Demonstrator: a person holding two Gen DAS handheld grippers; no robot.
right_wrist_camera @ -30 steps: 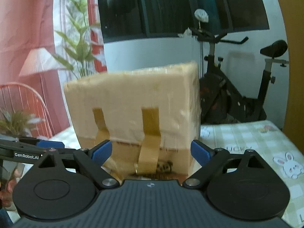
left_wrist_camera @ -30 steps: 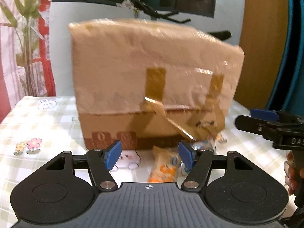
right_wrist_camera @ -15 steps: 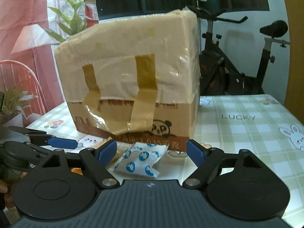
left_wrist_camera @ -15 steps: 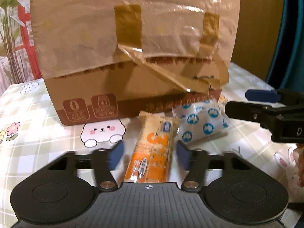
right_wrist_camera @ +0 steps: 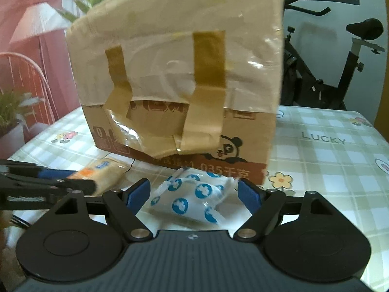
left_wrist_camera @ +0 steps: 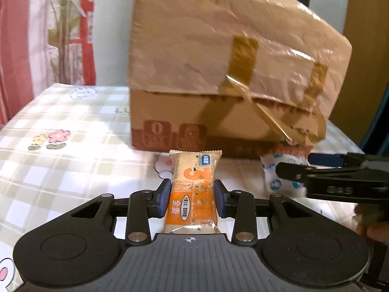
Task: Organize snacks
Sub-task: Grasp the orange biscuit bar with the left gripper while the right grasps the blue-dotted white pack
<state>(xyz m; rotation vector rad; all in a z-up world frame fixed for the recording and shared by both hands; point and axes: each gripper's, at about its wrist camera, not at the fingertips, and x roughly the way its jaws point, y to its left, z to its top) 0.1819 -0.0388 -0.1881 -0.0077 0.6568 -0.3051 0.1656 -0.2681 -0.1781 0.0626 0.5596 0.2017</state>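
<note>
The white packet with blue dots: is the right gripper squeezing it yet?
No, the right gripper's blue pads stand apart from the white, blue-dotted packet lying between them.

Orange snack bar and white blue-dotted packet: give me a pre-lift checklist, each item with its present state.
1. Left claw shut on the orange wrapped snack bar, jaws having just been closing: ok.
2. Bar centred between the pads: ok.
3. Right claw straddles the white blue-dotted packet: ok.
4. Right claw gripping the packet: not ok, jaws open.
5. Taped brown cardboard box open to receive snacks: cannot tell.
6. The two claws apart from each other: ok.
</note>
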